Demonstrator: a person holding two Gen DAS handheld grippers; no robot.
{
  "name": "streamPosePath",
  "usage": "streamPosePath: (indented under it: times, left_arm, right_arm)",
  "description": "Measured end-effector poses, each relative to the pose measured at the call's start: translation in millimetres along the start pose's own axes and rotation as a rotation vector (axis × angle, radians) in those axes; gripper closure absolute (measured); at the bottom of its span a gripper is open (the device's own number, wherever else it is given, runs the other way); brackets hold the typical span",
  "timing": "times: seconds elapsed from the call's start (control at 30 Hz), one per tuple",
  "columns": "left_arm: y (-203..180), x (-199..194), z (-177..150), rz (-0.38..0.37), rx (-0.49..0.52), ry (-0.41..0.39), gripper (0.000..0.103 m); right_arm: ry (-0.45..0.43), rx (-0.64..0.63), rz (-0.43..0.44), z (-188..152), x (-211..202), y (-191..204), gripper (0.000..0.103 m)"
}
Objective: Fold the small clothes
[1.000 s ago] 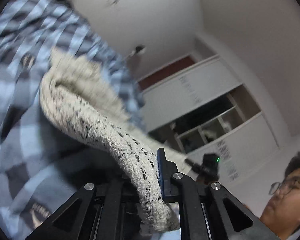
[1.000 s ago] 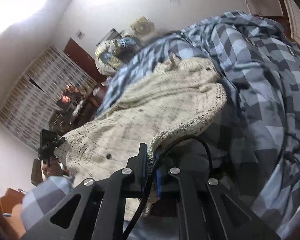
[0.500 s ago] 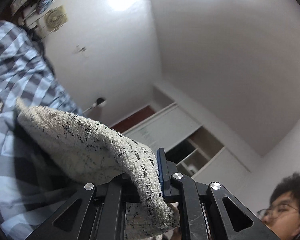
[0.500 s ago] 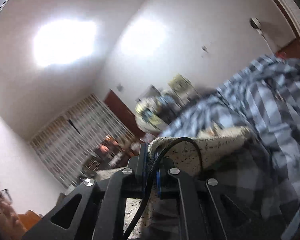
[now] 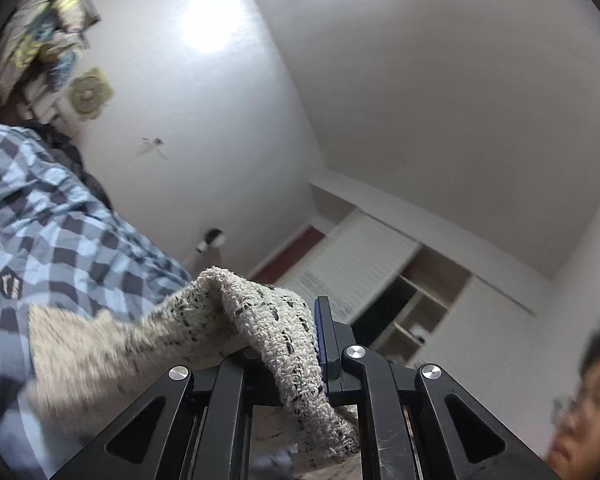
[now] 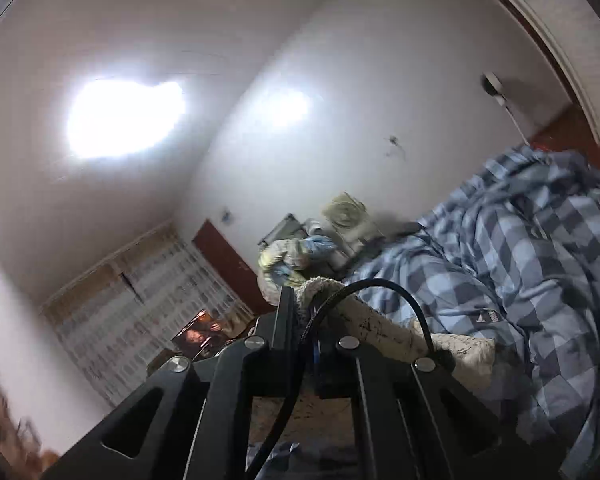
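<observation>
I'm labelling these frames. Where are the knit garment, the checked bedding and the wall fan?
knit garment (image 5: 284, 344): left wrist view, the fold draped beside the tongs.
checked bedding (image 6: 540, 264): right wrist view, its rumpled top.
wall fan (image 5: 87, 94): left wrist view, its round grille.

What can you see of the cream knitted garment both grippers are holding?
The cream knitted garment is a thick, nubbly off-white knit flecked with black. One edge is pinched in the shut left gripper, draping over its fingers; another edge is clamped in the shut right gripper. It hangs between them above the blue checked bedding, its far part blurred.
</observation>
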State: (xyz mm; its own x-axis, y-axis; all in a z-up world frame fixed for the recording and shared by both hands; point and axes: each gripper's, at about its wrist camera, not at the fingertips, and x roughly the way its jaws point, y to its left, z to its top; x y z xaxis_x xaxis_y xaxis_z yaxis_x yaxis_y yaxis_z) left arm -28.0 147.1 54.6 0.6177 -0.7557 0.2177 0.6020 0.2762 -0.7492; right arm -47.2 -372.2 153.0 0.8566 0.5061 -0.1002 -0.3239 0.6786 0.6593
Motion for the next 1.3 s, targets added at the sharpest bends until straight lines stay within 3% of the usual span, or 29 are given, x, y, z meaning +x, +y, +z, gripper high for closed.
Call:
streamPosePath:
  times: [0.17, 0.27, 0.33, 0.4, 0.43, 0.5, 0.53, 0.57, 0.67, 0.73, 0.8, 0.87, 0.93, 1.03, 1.1, 1.17, 1.3]
  left_arm:
    - [95.2, 75.5, 44.5, 0.133, -0.107, -0.012, 0.094]
    - [151.7, 134.9, 49.9, 0.3, -0.103, 0.051, 0.093]
    - [192.1, 166.9, 42.5, 0.458, -0.178, 0.118, 0.093]
    - [234.3, 181.7, 27.4, 0.578, -0.346, 0.196, 0.093]
    - [252.1, 183.7, 17.5, 0.58, -0.428, 0.243, 0.093]
    - [267.9, 176.6, 4.5, 0.565, -0.479, 0.291, 0.093]
    - [267.7, 172.0, 5.2, 0.6, -0.442, 0.303, 0.093]
    - [265.8, 169.2, 8.1, 0.643, -0.396, 0.312, 0.092]
    - [253.8, 156.4, 26.7, 0.741, -0.288, 0.357, 0.092]
    - [239.5, 148.6, 35.0, 0.794, -0.241, 0.401, 0.092]
    - [233.0, 152.2, 48.9, 0.862, -0.184, 0.42, 0.092]
    - [224.3, 148.7, 61.9, 0.861, -0.188, 0.413, 0.092]
    - [214.9, 138.4, 79.0, 0.862, -0.201, 0.344, 0.092]
    - [189.7, 125.2, 101.3, 0.963, -0.088, 0.192, 0.092]
    - [176.9, 125.5, 102.2, 1.012, -0.022, 0.187, 0.092]
    - [172.9, 135.7, 88.6, 1.014, 0.013, 0.292, 0.092]
    - [193.6, 178.2, 18.0, 0.955, 0.016, 0.675, 0.092]
  right_arm:
    - [0.041, 0.131, -0.092, 45.9, 98.6, -59.2, 0.1]
    - [0.098, 0.224, -0.184, 58.0, 172.2, -106.0, 0.097]
    - [0.095, 0.326, -0.223, 52.4, 211.5, -142.7, 0.094]
    - [0.189, 0.448, -0.151, 33.4, 240.8, -175.6, 0.094]
    - [0.236, 0.523, -0.113, 23.1, 250.0, -186.8, 0.09]
    - [0.363, 0.63, -0.058, -0.6, 261.8, -201.3, 0.069]
    - [0.389, 0.618, -0.056, -4.7, 259.4, -200.7, 0.051]
    - [0.383, 0.577, -0.068, -6.3, 246.8, -197.4, 0.045]
    - [0.332, 0.473, -0.166, 3.1, 204.8, -190.1, 0.04]
    - [0.317, 0.357, -0.319, 15.2, 175.0, -178.5, 0.039]
    - [0.357, 0.249, -0.492, 18.4, 166.0, -165.9, 0.036]
    - [0.435, 0.112, -0.603, 11.3, 168.8, -144.7, 0.034]
    - [0.52, -0.021, -0.606, -4.2, 178.2, -121.5, 0.034]
    - [0.728, -0.173, -0.516, -46.4, 205.1, -93.1, 0.034]
    - [0.822, -0.187, -0.468, -72.3, 229.3, -92.8, 0.034]
    - [0.865, -0.191, -0.475, -90.8, 253.0, -99.3, 0.034]
    - [0.902, -0.222, -0.477, -128.4, 281.6, -107.8, 0.034]
